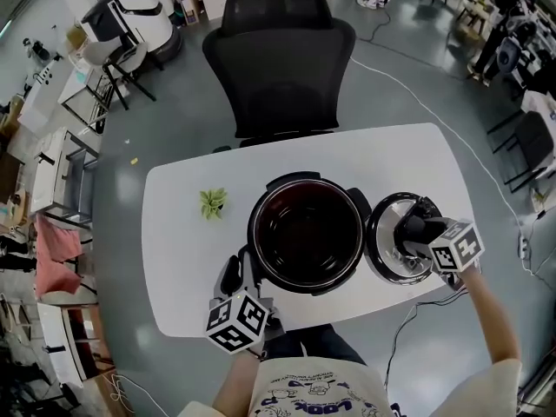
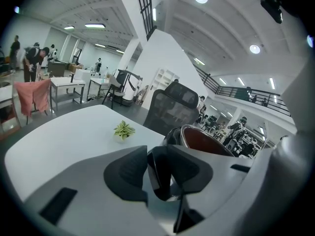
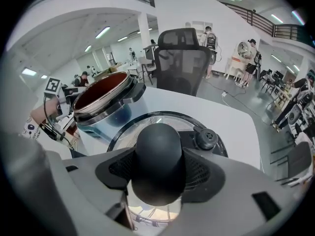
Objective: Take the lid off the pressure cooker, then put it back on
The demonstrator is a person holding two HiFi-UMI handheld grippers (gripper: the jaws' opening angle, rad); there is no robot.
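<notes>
Grey floor, desks and railings of a large open hall surround a white tabletop (image 1: 174, 233), with a black mesh office chair (image 1: 280, 59) pushed up at its 12 o'clock edge. At the middle of the tabletop stands the pressure cooker (image 1: 306, 181), uncovered, its dark inner pot bare to the rim. A small green plant (image 1: 213, 203) sits apart from it at 9 o'clock.

The lid (image 1: 384, 237) is off and lies at the cooker's 3 o'clock, just beside the body and low over the tabletop. Whether it rests on the surface or hangs just above it, I cannot tell. The right gripper (image 1: 413, 230) has its jaws clamped on the lid's round black knob (image 3: 158, 163), one pad on each side. The steam valve (image 3: 206, 139) shows just past it, toward 1 o'clock in the right gripper view.

The left gripper (image 1: 243, 272) comes in at the cooker's 7 o'clock. Its jaws are closed on the black side handle (image 2: 165, 173), apparently to steady the body.

As I judge it, the first half is done, since the lid is clear of the pot. What is left is the return: lifting the lid across toward 9 o'clock, centring it over the rim, seating it, and probably turning it to lock. Releasing both grips would come after that.
</notes>
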